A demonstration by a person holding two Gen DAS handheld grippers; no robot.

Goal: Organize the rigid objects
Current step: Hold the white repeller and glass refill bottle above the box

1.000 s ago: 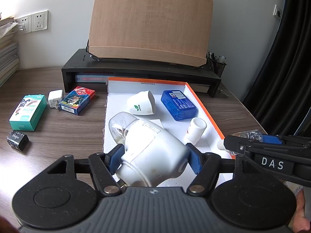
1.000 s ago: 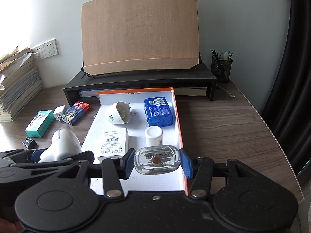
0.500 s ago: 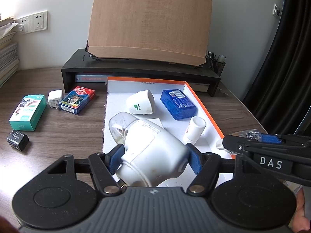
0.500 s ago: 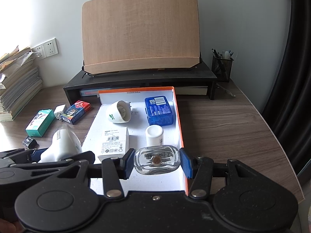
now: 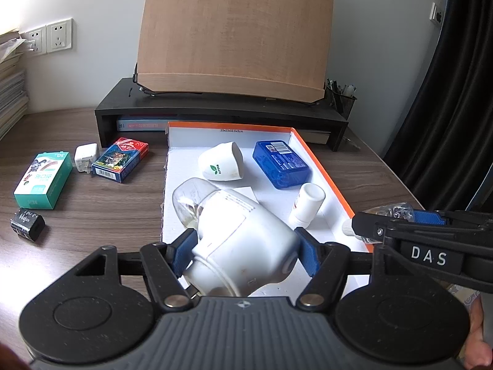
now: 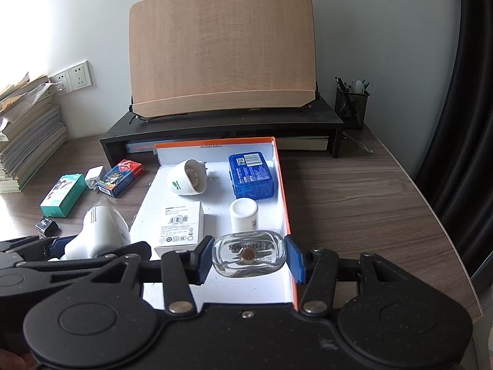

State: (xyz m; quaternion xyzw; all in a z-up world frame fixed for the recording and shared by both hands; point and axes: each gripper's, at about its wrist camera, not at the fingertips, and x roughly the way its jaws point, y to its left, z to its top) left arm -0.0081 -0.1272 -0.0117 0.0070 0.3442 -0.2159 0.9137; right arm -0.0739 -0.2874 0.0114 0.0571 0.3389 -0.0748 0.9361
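**Both hands loaded over the tray, nothing moving**

Left gripper (image 5: 243, 251) fingers clamp the white appliance (image 5: 240, 240) over the near-left part of the white tray (image 6: 285, 185). Right gripper (image 6: 249, 257) fingers clamp the clear glass bottle (image 6: 249, 256) at the tray's near-right corner. Best done one at a time: lower the bottle into the free near-right space, clear of the white cylinder (image 6: 243, 215), and only then let go. Versus a second earlier: no change, both grips and positions identical.

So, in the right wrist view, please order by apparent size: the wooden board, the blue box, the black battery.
1. wooden board, by far the largest.
2. blue box inside the tray.
3. black battery on the desk, smallest.
The gaps are clear, so distance from the camera does not change this order.
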